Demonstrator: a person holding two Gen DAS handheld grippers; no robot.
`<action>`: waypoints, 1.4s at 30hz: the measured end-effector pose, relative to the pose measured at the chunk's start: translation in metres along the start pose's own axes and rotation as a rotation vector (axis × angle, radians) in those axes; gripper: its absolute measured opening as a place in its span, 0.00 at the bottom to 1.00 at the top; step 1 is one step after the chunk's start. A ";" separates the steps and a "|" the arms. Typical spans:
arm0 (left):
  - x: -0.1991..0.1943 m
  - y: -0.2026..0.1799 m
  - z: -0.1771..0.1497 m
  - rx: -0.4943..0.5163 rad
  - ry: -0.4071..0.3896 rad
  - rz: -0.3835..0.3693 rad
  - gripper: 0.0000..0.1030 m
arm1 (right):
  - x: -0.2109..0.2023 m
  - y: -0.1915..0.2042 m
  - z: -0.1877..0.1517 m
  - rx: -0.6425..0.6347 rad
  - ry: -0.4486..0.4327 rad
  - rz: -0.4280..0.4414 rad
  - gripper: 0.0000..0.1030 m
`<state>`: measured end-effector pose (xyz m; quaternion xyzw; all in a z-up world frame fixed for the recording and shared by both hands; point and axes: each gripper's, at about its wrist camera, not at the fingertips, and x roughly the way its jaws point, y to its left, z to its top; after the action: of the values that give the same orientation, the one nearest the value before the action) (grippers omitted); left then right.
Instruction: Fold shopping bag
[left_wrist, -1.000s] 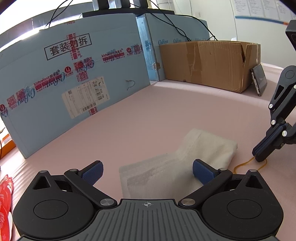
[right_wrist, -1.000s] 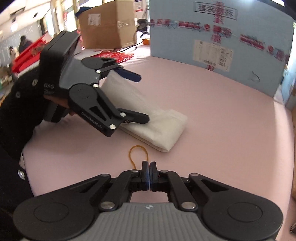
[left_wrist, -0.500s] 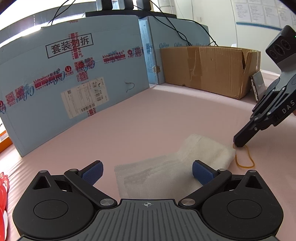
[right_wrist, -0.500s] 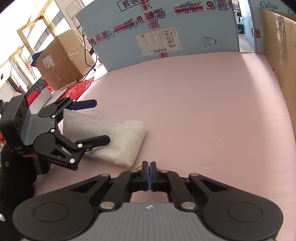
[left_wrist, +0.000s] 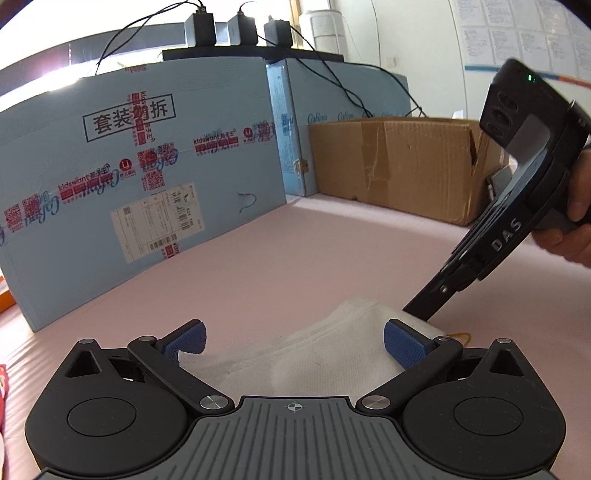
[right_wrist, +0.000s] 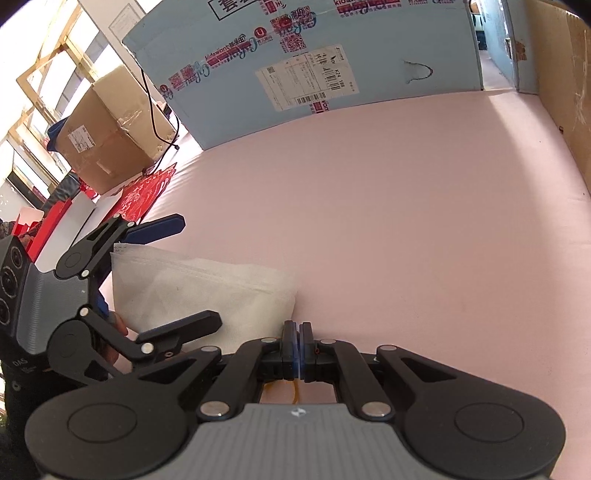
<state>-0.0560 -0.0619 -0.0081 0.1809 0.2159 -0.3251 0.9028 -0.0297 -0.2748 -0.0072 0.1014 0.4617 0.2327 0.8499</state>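
Observation:
The white shopping bag (left_wrist: 325, 350) lies folded into a thick pad on the pink table; it also shows in the right wrist view (right_wrist: 207, 291). My left gripper (left_wrist: 293, 338) is open and its jaws straddle the bag. My right gripper (right_wrist: 296, 332) is shut, its tip at the bag's near right corner; it also shows in the left wrist view (left_wrist: 417, 312). A yellow rubber band (right_wrist: 291, 391) runs between its shut fingers; part of it lies on the table (left_wrist: 460, 336).
A blue carton wall (left_wrist: 147, 177) stands along the back. A brown cardboard box (left_wrist: 402, 166) stands at the back right. Red paper items (right_wrist: 147, 192) and another brown box (right_wrist: 107, 136) lie off the table's left side.
My right gripper has moved with the rubber band up against the bag's corner. My left gripper has moved in, with its open jaws now straddling the bag.

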 end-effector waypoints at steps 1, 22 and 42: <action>0.002 -0.003 0.000 0.016 0.015 0.009 1.00 | -0.001 -0.001 -0.001 -0.003 0.008 0.004 0.05; 0.008 0.022 -0.006 -0.125 0.102 0.010 1.00 | -0.016 -0.001 -0.016 -0.092 0.008 0.015 0.07; 0.008 0.027 -0.005 -0.142 0.097 -0.004 1.00 | -0.026 0.042 -0.032 -0.648 -0.027 -0.204 0.38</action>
<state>-0.0336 -0.0442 -0.0109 0.1318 0.2823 -0.3016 0.9011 -0.0812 -0.2525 0.0107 -0.2176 0.3603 0.2799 0.8628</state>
